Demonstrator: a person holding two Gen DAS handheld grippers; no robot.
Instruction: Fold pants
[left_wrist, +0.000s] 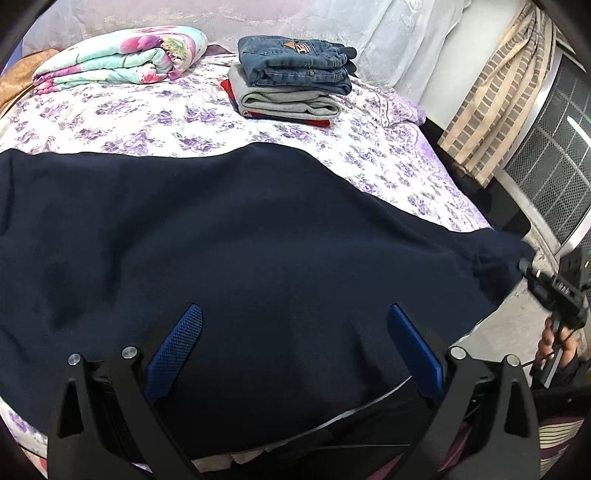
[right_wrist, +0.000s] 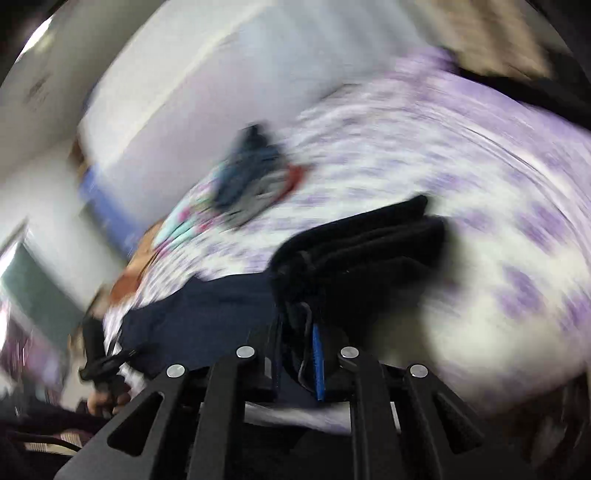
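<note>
Dark navy pants (left_wrist: 229, 240) lie spread across the near part of the bed. My left gripper (left_wrist: 295, 321) is open just above them, blue pads (left_wrist: 177, 350) wide apart and holding nothing. My right gripper (right_wrist: 299, 332) is shut on a bunched end of the pants (right_wrist: 362, 251) and lifts it off the sheet; that view is blurred by motion. The right gripper also shows at the right edge of the left wrist view (left_wrist: 524, 264), pinching the pants' far right end.
The bed has a purple floral sheet (left_wrist: 147, 125). A stack of folded clothes, jeans on top (left_wrist: 291, 77), sits at the back middle. A folded floral quilt (left_wrist: 122, 55) lies at the back left. A striped curtain (left_wrist: 495, 96) and a metal grille are to the right.
</note>
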